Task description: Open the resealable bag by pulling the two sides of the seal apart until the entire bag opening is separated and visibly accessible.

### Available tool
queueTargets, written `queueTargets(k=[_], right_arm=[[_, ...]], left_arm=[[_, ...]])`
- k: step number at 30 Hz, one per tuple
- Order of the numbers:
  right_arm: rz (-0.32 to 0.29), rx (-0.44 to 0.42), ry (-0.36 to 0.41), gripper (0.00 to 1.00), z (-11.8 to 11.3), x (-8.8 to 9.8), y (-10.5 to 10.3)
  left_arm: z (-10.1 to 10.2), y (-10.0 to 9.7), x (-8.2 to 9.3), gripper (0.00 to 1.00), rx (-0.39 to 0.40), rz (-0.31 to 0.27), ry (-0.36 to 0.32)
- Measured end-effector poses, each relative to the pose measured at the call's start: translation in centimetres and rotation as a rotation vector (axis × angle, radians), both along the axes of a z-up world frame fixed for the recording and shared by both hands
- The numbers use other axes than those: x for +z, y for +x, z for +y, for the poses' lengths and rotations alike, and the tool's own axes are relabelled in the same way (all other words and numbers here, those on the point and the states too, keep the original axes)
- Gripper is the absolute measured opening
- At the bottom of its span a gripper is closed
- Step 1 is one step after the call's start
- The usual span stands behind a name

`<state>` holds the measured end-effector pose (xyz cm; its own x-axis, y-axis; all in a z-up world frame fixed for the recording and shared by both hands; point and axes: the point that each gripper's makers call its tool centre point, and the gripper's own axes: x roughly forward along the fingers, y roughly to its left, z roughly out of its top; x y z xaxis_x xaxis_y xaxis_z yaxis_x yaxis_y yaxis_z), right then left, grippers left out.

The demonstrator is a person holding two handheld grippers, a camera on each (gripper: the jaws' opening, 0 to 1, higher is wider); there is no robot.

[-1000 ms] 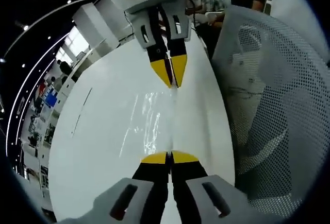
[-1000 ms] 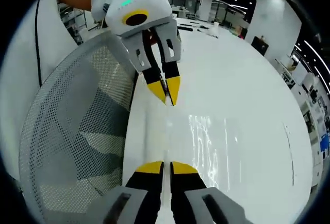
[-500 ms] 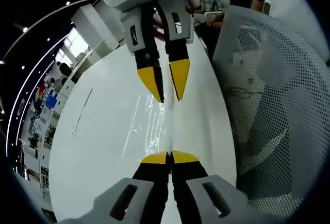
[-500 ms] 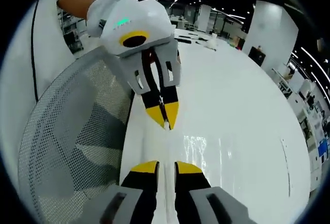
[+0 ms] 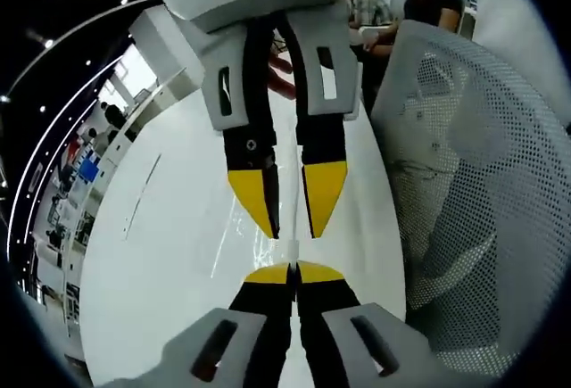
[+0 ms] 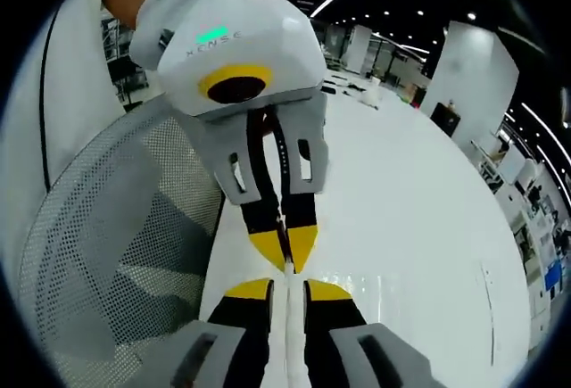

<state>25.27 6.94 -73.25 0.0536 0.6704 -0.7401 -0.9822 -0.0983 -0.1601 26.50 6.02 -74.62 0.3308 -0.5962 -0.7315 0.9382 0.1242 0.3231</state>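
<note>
both tools have drawn tip to tip. left tool (image 5: pixel 292 271) pinches the bag (image 6: pixel 287 334) edge; right tool (image 6: pixel 287 286) is spread. white surface (image 6: pixel 419 227) lies open beyond.

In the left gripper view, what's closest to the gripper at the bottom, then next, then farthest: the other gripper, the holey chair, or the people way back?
1. The other gripper, right ahead, tips nearly meeting.
2. The mesh chair, off to the right.
3. The people, far back at top right.

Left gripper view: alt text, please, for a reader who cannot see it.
The left gripper, jaws shut on a clear resealable bag, faces the right gripper, jaws apart, close above it. Below lies a white table; a mesh chair stands beside.
</note>
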Motion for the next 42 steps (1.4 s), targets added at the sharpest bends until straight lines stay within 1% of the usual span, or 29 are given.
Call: queueTargets(k=[3,4,6,7,8,9,11,13,15,18,20,21,23,26,28,31,32,34,36,38,42], right_arm=[[-0.008,0.012,-0.006,0.07,0.4,-0.2,-0.1],[-0.012,0.013,-0.013,0.04,0.4,-0.2,0.0],[0.005,0.003,-0.020,0.03,0.4,-0.4,-0.1],[0.008,0.001,-0.023,0.03,0.3,-0.4,-0.1],[0.008,0.000,-0.024,0.01,0.2,-0.5,-0.1],[0.008,-0.005,-0.026,0.00,0.2,-0.5,0.0],[0.048,-0.033,-0.021,0.00,0.1,-0.6,-0.1],[0.066,-0.065,-0.019,0.00,0.1,-0.6,0.0],[0.092,-0.103,-0.028,0.00,0.0,-0.7,0.0],[0.078,-0.113,-0.042,0.00,-0.1,-0.8,0.3],[0.090,-0.137,-0.061,0.00,-0.4,-1.2,0.4],[0.095,-0.140,-0.068,0.00,-0.6,-1.4,0.5],[0.107,-0.149,-0.092,0.00,-1.1,-2.0,0.4],[0.114,-0.164,-0.112,0.00,-1.9,-2.6,0.4],[0.108,-0.169,-0.124,0.00,-2.4,-2.9,0.6],[0.121,-0.181,-0.111,0.00,-2.4,-2.7,0.6],[0.116,-0.179,-0.114,0.00,-2.3,-2.7,0.6],[0.112,-0.176,-0.120,0.00,-2.2,-2.8,0.6],[0.116,-0.179,-0.118,0.00,-2.2,-2.8,0.6],[0.118,-0.184,-0.111,0.00,-2.1,-2.7,0.6],[0.115,-0.183,-0.110,0.00,-2.1,-2.7,0.7]], left_arm=[[-0.2,0.0,0.2,0.00,-0.006,-0.005,-0.001],[-0.4,0.0,0.3,0.00,-0.007,-0.004,-0.008],[-0.6,-0.1,0.4,0.00,-0.012,-0.006,-0.014],[-0.6,-0.1,0.5,0.00,-0.015,-0.013,-0.010],[-0.6,-0.1,0.5,0.00,-0.034,-0.034,-0.007],[-0.7,-0.3,0.6,0.00,-0.042,-0.034,-0.013],[-0.6,-0.3,0.5,0.00,-0.039,-0.026,-0.016],[-0.7,-0.2,0.5,0.00,-0.046,-0.030,-0.015],[-0.8,-0.1,0.5,0.00,-0.048,-0.018,-0.017],[-0.8,0.3,0.4,0.00,-0.031,-0.005,-0.021],[-0.7,0.4,0.1,0.00,-0.021,0.005,-0.019],[-0.6,0.4,-0.2,0.00,-0.017,0.022,-0.022],[-0.4,0.3,-0.5,0.00,-0.018,0.025,-0.018],[0.3,0.4,-0.9,0.00,-0.007,0.034,-0.008],[0.8,0.6,-1.1,0.00,0.007,0.045,-0.012],[0.8,0.5,-1.1,0.00,0.011,0.055,-0.025],[0.8,0.6,-1.1,0.00,0.003,0.040,-0.019],[0.8,0.6,-1.2,0.00,-0.002,0.029,-0.014],[0.8,0.7,-1.2,0.00,0.002,0.030,-0.019],[0.9,0.6,-1.2,0.00,0.021,0.049,-0.030],[0.9,0.6,-1.1,0.00,0.027,0.051,-0.040]])
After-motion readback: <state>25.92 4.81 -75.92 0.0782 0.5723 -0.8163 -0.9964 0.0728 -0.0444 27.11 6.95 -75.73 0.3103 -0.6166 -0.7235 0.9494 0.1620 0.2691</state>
